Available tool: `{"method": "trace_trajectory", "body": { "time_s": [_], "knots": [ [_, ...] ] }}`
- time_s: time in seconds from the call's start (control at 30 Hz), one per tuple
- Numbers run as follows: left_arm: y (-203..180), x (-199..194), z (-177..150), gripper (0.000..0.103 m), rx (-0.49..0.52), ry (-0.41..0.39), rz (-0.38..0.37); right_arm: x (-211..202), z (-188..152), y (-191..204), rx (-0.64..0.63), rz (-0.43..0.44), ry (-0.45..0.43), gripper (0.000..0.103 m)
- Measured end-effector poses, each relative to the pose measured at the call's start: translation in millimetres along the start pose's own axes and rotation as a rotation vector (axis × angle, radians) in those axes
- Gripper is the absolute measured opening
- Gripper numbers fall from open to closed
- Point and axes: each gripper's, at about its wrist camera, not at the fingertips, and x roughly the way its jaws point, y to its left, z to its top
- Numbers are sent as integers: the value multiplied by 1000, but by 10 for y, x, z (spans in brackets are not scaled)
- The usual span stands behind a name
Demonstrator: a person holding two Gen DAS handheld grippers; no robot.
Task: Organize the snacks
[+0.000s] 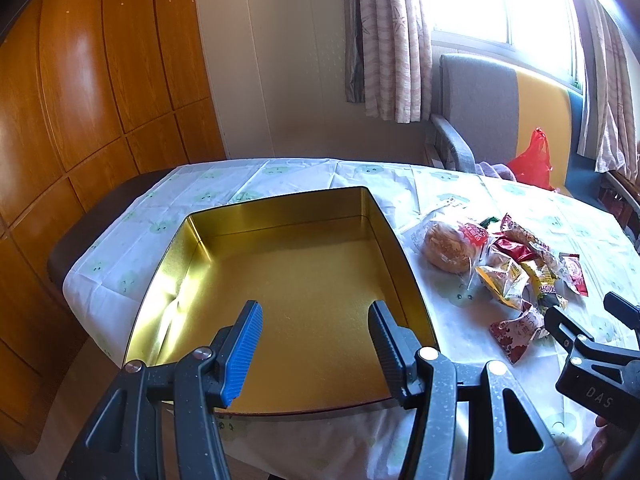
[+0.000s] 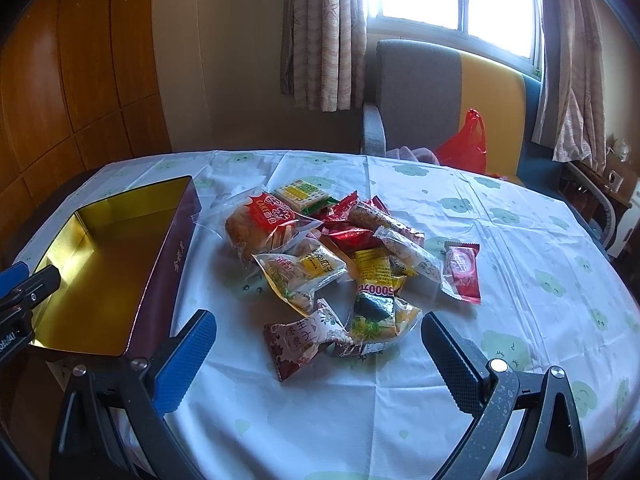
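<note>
Waiting in a loose heap on the tablecloth (image 2: 360,400) just right of the empty gold tin (image 2: 100,264), the snack packets (image 2: 340,256) are untouched, so with both the right gripper (image 2: 316,360) and left gripper (image 1: 316,344) open and empty, the first pick likely calls for closing on the nearest floral packet (image 2: 304,340).

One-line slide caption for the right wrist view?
Open right tool above a snack pile beside an empty gold tin.

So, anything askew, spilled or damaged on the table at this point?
Nothing damaged or spilled. The snack packets lie in a loose overlapping heap on the tablecloth beside the tin, which holds nothing. One red packet sits slightly apart on the right. Both claws are open with nothing in them.
</note>
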Motion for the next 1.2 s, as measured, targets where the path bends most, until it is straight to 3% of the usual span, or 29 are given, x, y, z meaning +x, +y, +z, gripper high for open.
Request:
{"method": "trace_trajectory", "body": {
  "time_s": [0.47, 0.87, 1.0, 1.2],
  "knots": [
    [-54, -12, 25, 56, 19, -3, 8, 91, -53, -332, 71, -31, 38, 103],
    [-153, 47, 48, 56, 50, 13, -8, 285, -243, -911, 170, -123, 114, 103],
    [-248, 103, 122, 56, 91, 35, -78, 371, -340, -1091, 191, -150, 150, 103],
    [-485, 260, 341, 56, 108, 127, -295, 476, -480, -1245, 202, -153, 198, 103]
  ]
}}
